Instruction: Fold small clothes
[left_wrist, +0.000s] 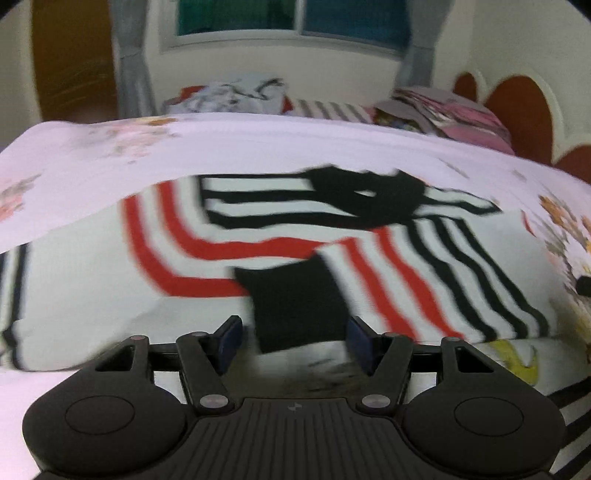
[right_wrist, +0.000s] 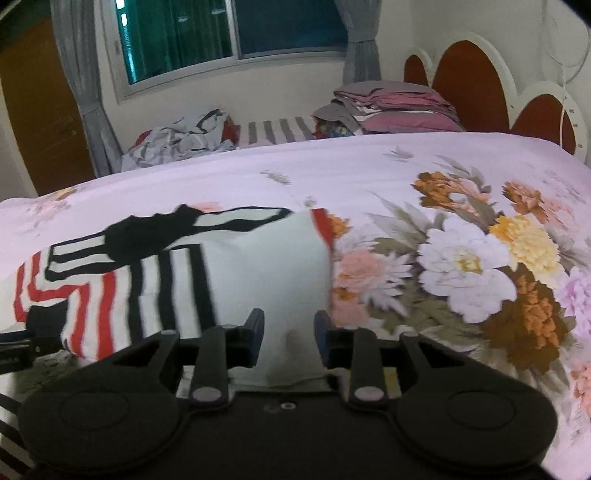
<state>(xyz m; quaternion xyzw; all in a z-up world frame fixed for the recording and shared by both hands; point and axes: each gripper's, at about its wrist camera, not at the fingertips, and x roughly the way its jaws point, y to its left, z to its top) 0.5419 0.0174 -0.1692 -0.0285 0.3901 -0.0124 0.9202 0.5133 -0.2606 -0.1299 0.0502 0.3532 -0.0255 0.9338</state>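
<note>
Right tongs astride white hem

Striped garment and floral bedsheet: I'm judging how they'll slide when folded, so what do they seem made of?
The striped garment looks like soft knit, probably cotton: matte, and its stripes bend with the folds. The floral bedsheet looks like thin, smooth printed woven cloth with a faint sheen. Blur leaves both uncertain.

Left gripper: matte black ribbed housing, two round caps, linkage arms joined by silver pivot screws, dark blue finger pads, small pale logo. Right gripper: same build, smooth housing
</note>
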